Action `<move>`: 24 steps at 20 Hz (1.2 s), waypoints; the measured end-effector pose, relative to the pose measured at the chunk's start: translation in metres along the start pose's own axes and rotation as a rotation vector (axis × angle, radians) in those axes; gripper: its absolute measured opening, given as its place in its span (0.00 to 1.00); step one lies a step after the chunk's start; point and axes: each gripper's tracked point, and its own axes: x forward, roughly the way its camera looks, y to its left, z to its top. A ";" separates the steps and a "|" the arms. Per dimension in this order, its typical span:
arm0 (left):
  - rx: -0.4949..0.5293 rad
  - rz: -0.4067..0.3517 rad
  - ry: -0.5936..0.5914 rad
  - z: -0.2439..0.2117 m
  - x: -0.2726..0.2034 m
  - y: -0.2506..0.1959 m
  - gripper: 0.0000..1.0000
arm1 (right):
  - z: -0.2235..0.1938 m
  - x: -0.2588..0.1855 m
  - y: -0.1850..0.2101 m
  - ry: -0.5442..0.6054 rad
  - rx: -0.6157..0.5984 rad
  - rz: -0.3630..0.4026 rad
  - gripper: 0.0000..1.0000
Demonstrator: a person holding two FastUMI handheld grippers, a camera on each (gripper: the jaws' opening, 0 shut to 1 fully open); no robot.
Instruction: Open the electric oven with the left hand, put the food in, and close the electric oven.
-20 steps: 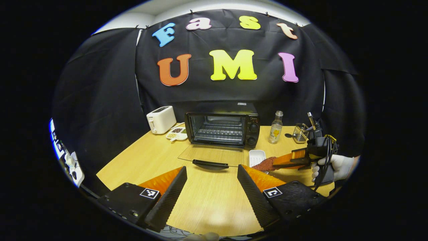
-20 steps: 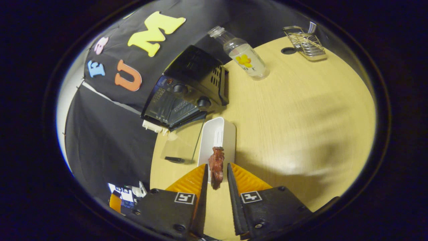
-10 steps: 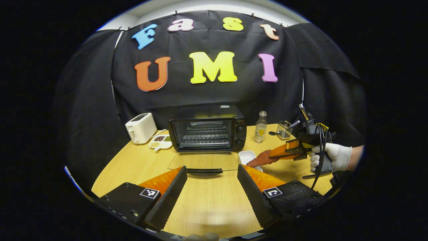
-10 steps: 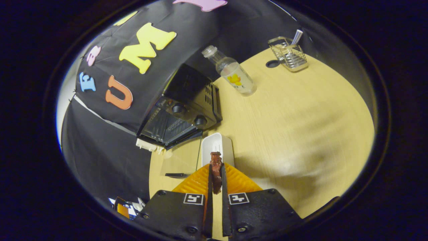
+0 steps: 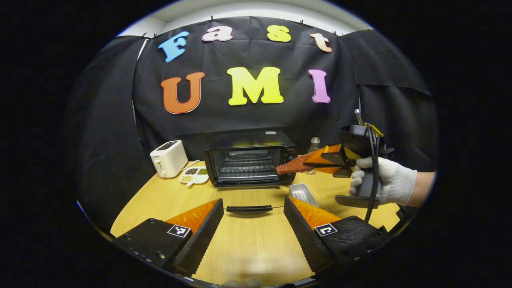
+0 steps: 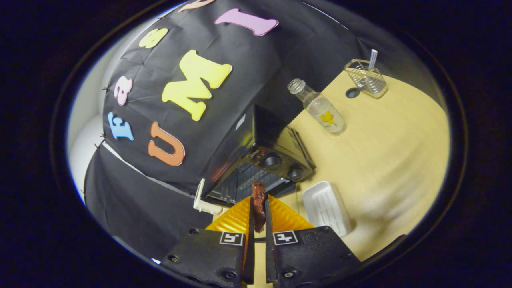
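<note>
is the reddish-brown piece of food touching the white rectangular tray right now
Apart. The left gripper view shows the reddish-brown piece of food held up by the right gripper, with the white rectangular tray lying well below on the wooden table.

No legible text on the oven [image 5: 250,162] or bottle [image 6: 322,114].

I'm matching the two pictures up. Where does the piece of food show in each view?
Left gripper view: the food is right of centre, held in the right gripper, in front of the oven, above the white tray.
Right gripper view: the food is at bottom centre, clamped between that gripper's fingers.
Shared landmark: the bottle beside the oven.
</note>
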 end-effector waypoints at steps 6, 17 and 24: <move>-0.020 0.100 -0.010 0.002 -0.011 0.039 0.97 | -0.039 0.087 0.029 0.000 0.069 -0.003 0.14; -0.101 0.178 0.029 -0.020 -0.021 0.069 0.96 | -0.014 0.176 0.022 -0.223 0.045 -0.074 0.14; -0.118 0.197 0.062 -0.031 -0.021 0.080 0.97 | -0.023 0.206 0.019 -0.239 -0.029 -0.092 0.17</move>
